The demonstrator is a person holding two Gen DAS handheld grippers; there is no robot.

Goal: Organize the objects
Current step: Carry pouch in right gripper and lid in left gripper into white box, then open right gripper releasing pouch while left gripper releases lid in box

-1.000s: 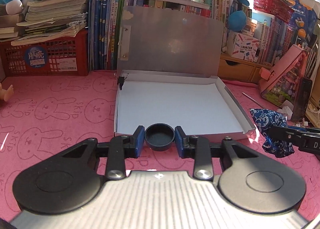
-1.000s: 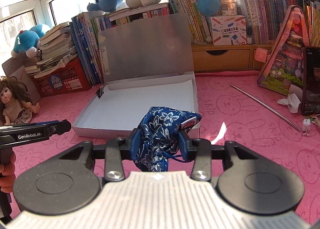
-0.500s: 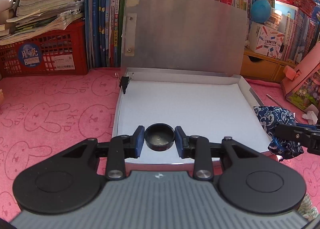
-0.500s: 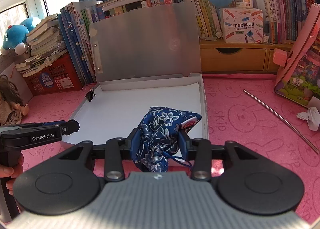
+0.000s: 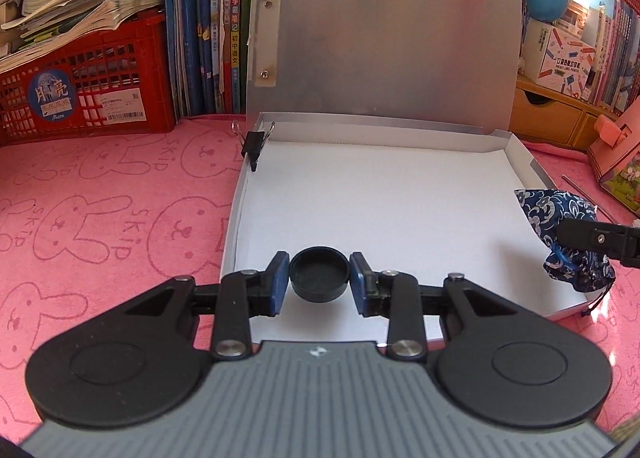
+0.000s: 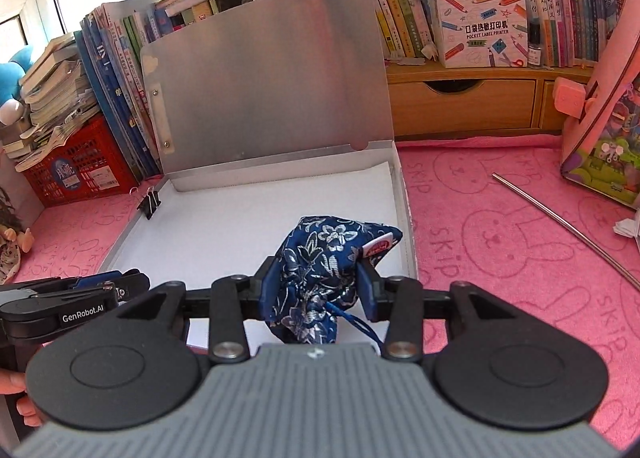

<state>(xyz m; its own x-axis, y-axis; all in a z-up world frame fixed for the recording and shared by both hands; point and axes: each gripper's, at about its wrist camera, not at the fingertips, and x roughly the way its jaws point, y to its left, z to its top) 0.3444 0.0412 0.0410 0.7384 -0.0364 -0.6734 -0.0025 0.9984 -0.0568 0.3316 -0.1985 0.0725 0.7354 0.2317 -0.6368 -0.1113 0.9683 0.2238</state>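
The left gripper [image 5: 319, 282] pinches a small round black plastic cap [image 5: 319, 276] by its rigid rim over the near edge of the open white shallow box [image 5: 248, 193]. The right gripper [image 6: 318, 290] clamps a soft blue floral fabric pouch [image 6: 320, 258] at mid-body; it likely deforms and sags.

- The left gripper [image 5: 319, 277], carrying the black cap [image 5: 319, 275], has moved forward from the near edge of the open box [image 5: 520, 161] to above its white floor.
- The right gripper [image 6: 318, 285], carrying the blue floral pouch [image 6: 328, 258], has advanced from the pink worktop [image 6: 500, 225] to over the box's near right corner.
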